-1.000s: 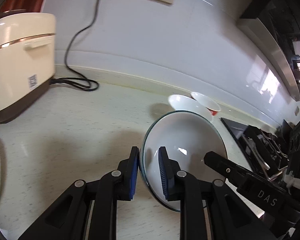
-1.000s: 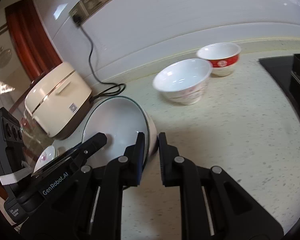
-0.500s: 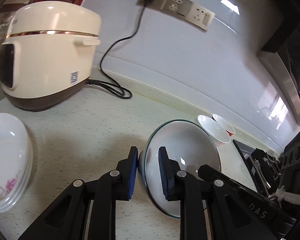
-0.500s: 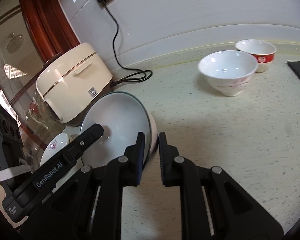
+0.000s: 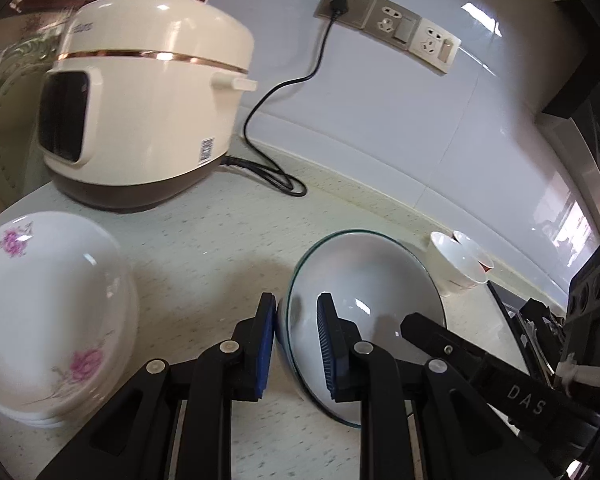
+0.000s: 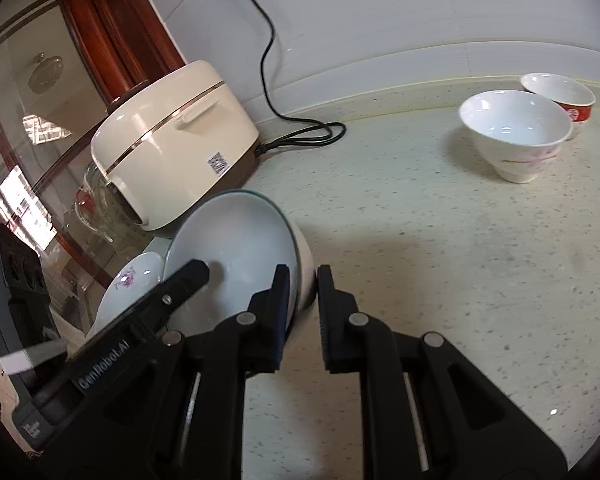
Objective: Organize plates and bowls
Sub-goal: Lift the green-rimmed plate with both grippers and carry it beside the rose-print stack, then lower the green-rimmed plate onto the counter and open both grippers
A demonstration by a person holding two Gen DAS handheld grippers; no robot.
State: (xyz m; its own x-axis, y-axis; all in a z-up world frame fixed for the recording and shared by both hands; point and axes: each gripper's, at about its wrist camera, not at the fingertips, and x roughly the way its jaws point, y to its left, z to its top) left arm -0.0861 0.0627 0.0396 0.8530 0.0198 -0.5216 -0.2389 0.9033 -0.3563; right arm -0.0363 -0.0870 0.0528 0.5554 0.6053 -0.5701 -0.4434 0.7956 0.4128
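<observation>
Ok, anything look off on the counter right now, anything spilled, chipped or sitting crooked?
Nothing spilled or visibly chipped. The only odd thing is the big bowl: it hangs steeply tilted, left gripper and right gripper each pinching its rim. The plate stack looks neat.

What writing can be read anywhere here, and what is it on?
"DAS": on the right gripper, seen by the left camera.
"enRobot.AI", first letter unclear: on the left gripper.
Brand and QR sticker on the rice cooker: too blurred.
Red bowl mark: unreadable.

White bowl (image 5: 364, 300) green-rimmed; plates (image 5: 48, 312) white, pink flowers; cooker (image 5: 148, 108) cream, brown base.
</observation>
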